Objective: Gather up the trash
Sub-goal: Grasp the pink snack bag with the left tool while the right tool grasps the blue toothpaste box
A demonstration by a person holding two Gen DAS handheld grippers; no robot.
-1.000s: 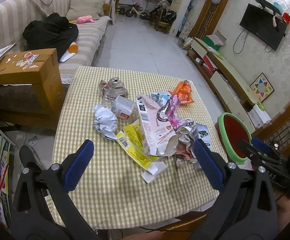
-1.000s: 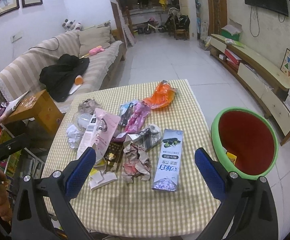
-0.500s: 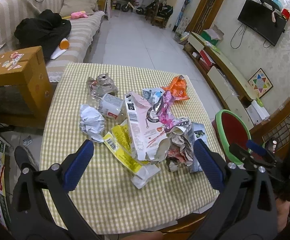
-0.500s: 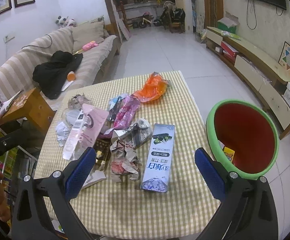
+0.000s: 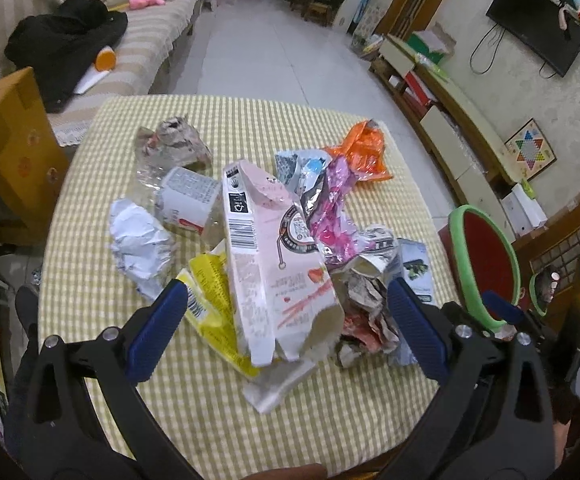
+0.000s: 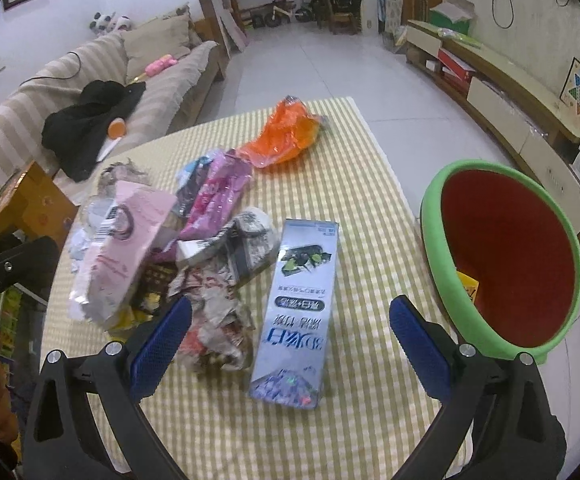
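**Both tongs open over the litter, nothing taken up yet**

I am holding my left tongs [image 5: 285,318] spread wide above the near end of the pink carton [image 5: 273,256], and my right tongs [image 6: 290,332] equally wide over the blue-grey carton [image 6: 296,312]; neither is gripping anything. The trash is lying in a heap on the checked desk [image 6: 370,184], with the green-rimmed red bin [image 6: 506,252] standing just off its right edge.

I am judging the pink carton to be empty and light, torn open at its near end, so it is likely to crush rather than resist; I am favouring a pinch across its narrow sides near the middle. The blue-grey carton is looking flat and fairly stiff, lying lengthwise toward me, and taking it across its width should serve. The crumpled paper wad [image 6: 217,320] to its left is soft and will squash under the pads. The orange wrapper [image 6: 285,138] at the far side and the pink foil wrapper [image 5: 336,204] are probably slick and flimsy, so I am expecting to catch them at a bunched fold.
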